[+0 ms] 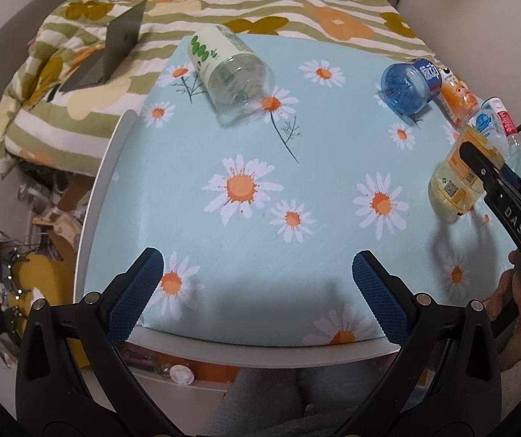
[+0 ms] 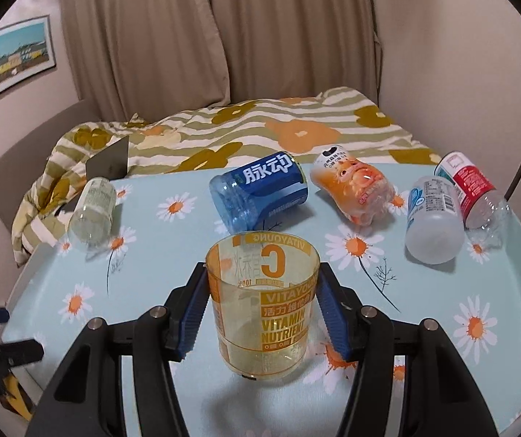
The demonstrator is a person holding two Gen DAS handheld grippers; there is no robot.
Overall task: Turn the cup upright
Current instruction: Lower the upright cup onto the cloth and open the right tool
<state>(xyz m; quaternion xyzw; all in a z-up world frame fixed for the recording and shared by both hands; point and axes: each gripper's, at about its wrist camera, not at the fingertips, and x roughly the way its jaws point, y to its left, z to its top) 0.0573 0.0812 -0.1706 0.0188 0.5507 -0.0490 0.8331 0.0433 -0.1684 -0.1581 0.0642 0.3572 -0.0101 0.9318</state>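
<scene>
A clear yellow cup point(image 2: 262, 306) with orange "VITAMIN NUTRIENT" print stands upright, mouth up, between the blue pads of my right gripper point(image 2: 260, 311). The pads press its two sides, and its base is at or just above the daisy-print table point(image 2: 158, 393). In the left wrist view the same cup point(image 1: 453, 182) shows at the right edge with the right gripper's black finger across it. My left gripper point(image 1: 257, 273) is open and empty over the table's near edge.
Several cut bottle cups lie on their sides on the far half of the table: a pale green one point(image 2: 91, 209), a blue one point(image 2: 260, 191), an orange one point(image 2: 357, 191), a white one point(image 2: 433, 218) and a red-labelled one point(image 2: 473, 189). A bed with a flowered quilt point(image 2: 260, 127) lies behind.
</scene>
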